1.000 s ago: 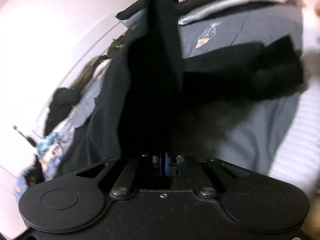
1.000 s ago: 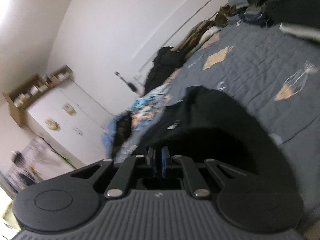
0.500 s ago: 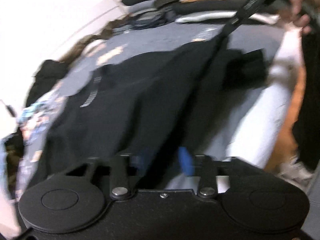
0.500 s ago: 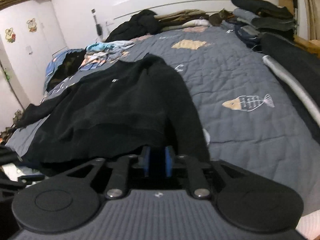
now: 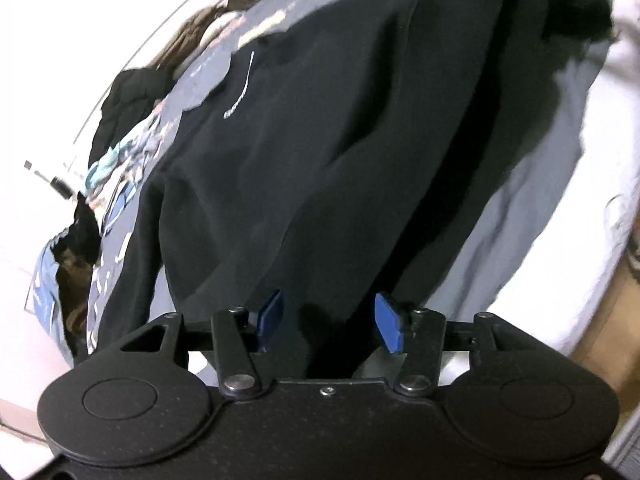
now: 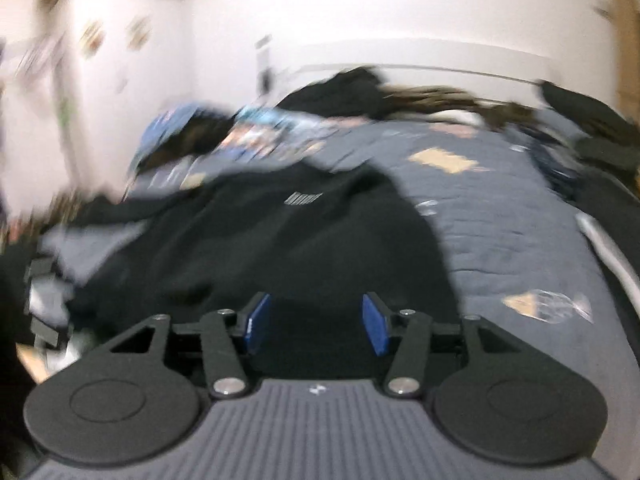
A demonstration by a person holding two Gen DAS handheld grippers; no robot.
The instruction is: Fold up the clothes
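With the left gripper [image 5: 329, 322] parted and the right gripper [image 6: 316, 328] opening, both empty, smooth the black sweatshirt [image 5: 320, 140] mid-frame flat before regripping.

We see a black sweatshirt [image 5: 320, 140] of soft, matt knit cloth with a small pale print. It lies on a grey bedspread [image 6: 500, 220] of quilted, stitched fabric with a dull finish. The left gripper [image 5: 329, 323] has a matt black, finely textured plastic body, bright metal pivot pins and smooth blue pads [image 5: 387, 328].
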